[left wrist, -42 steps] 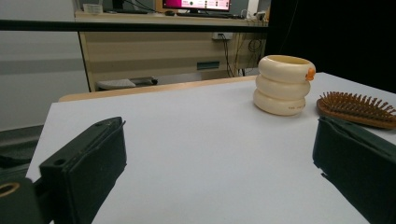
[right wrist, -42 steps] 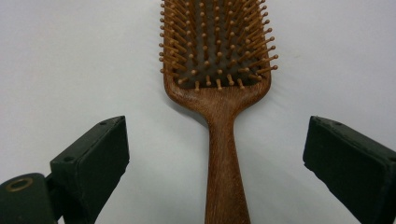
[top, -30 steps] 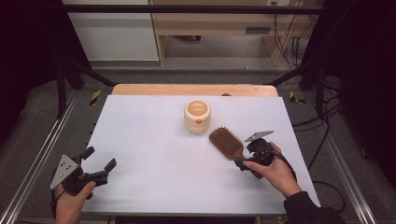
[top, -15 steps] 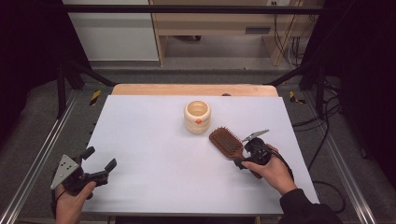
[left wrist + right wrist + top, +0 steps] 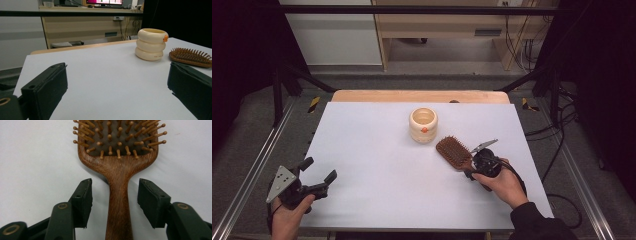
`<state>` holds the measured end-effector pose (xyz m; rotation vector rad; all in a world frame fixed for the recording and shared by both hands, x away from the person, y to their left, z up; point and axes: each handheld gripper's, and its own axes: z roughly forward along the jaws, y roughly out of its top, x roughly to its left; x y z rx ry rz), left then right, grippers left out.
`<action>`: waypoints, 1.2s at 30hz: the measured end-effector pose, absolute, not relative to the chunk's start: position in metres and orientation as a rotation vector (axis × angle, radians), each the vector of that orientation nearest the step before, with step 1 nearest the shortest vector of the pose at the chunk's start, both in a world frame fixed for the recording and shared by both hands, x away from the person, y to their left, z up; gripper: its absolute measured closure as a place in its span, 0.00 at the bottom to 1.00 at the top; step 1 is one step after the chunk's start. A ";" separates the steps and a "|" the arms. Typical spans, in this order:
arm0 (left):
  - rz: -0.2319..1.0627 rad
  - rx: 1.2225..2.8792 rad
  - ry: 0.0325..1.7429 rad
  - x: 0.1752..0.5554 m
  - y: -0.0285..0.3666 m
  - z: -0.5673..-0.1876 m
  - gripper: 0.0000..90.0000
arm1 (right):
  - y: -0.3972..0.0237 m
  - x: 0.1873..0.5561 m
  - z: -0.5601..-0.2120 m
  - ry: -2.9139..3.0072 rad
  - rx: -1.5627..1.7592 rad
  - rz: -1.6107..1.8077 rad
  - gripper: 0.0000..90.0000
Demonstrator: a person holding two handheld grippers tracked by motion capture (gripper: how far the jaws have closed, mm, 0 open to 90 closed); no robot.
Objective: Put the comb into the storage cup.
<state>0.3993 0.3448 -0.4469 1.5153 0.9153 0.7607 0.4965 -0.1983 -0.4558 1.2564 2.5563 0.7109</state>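
Observation:
A wooden hairbrush (image 5: 453, 151) lies bristles up on the white table, right of centre, with its handle pointing toward the person's right hand. In the right gripper view the handle (image 5: 118, 195) runs between the two black jaws. My right gripper (image 5: 115, 187) has been closing around it, but a gap remains on each side, so it is open. From above, the right gripper (image 5: 472, 167) sits at the handle end. My left gripper (image 5: 319, 170) rests at the front left corner, open wide and holding nothing (image 5: 117, 82).
A cream ringed cup (image 5: 423, 125) with a small orange mark stands behind the brush, near the table's middle; in the left gripper view the cup (image 5: 151, 44) is beside the brush (image 5: 191, 56). A wooden strip (image 5: 419, 96) borders the far edge. Metal rails flank the table.
The right hand has edged slightly left along the brush handle. The left hand and gripper, the brush and the cup stay where they were.

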 end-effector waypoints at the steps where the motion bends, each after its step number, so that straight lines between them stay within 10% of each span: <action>1: 0.761 1.515 0.915 0.399 0.345 -0.447 0.03 | -0.198 0.497 -0.456 2.556 1.256 0.711 0.52; 36: 0.761 1.519 0.915 0.399 0.344 -0.447 0.03 | -0.196 0.498 -0.457 2.573 1.232 0.626 0.79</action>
